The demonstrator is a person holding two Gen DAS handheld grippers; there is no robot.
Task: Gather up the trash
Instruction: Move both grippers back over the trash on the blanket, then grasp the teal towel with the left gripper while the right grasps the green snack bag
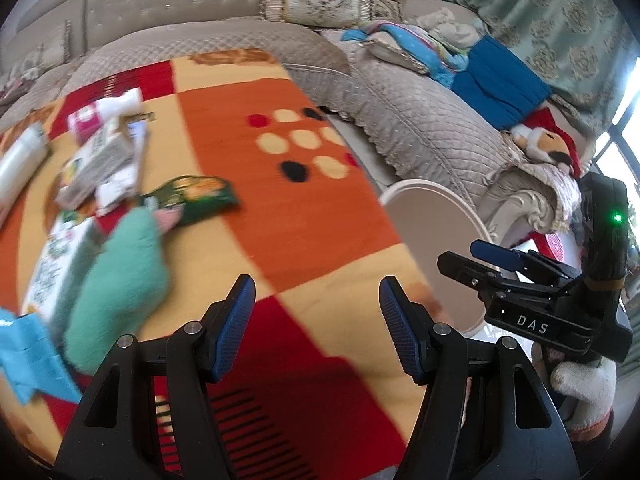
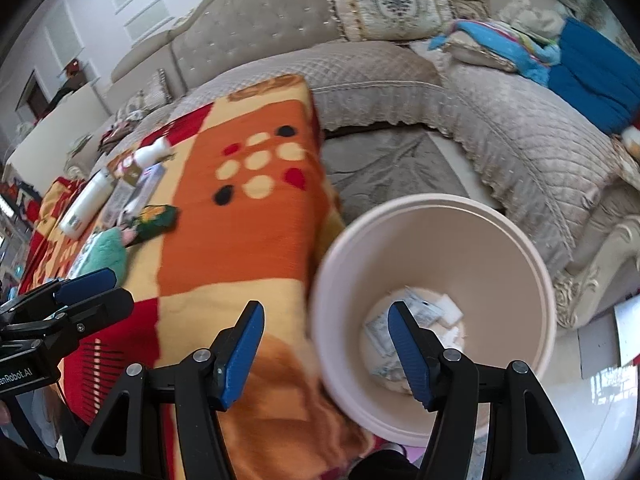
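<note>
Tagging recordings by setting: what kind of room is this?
Most likely a home living room: a tufted corner sofa with an ornate cushion, green curtains, and a low table under a patchwork blanket.

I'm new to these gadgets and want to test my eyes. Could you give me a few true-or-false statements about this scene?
1. The bin already holds some papers. True.
2. The right claw grips a wrapper. False: its jaws are open and nothing is between them.
3. A green snack packet lies on the patterned blanket. True.
4. The left claw holds a bottle. False: it is open and empty.
</note>
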